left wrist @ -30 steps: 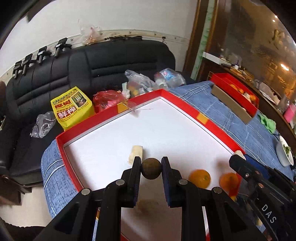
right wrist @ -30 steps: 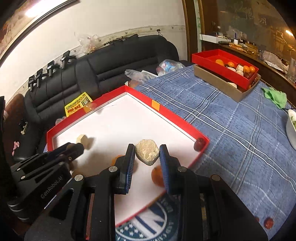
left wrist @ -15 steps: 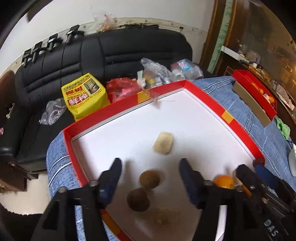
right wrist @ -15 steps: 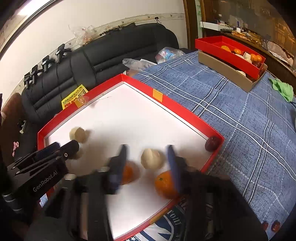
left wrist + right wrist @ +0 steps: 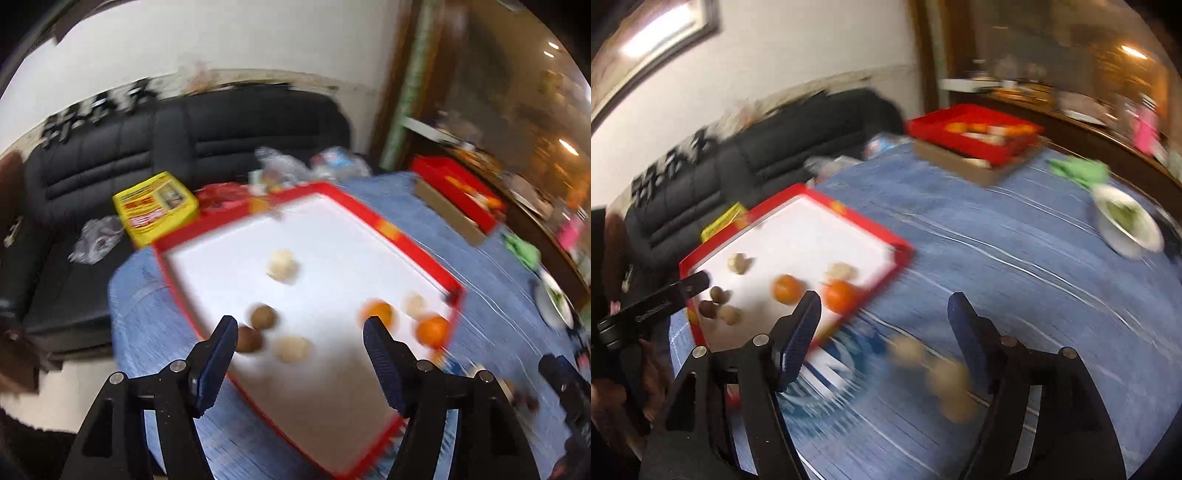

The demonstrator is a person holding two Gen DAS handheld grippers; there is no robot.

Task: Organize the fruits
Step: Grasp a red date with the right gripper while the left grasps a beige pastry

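While the right gripper (image 5: pixel 884 317) jaws are opening and empty, the fruits (image 5: pixel 264 316) are seen lying in the tray (image 5: pixel 384 227); both were gripped earlier, and the left gripper (image 5: pixel 299 334) jaws are spread, released.

Black leather sofa (image 5: pixel 221 140) against a white wall (image 5: pixel 221 44), behind the worktop (image 5: pixel 997 258) covered in blue checked cloth; dark wooden door frame (image 5: pixel 402 92) right of the sofa; warm lamps (image 5: pixel 1130 51) beyond it.

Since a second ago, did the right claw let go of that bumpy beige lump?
Yes. The right claw is opening and empty, over blue cloth beside the red tray; the lump sits inside.
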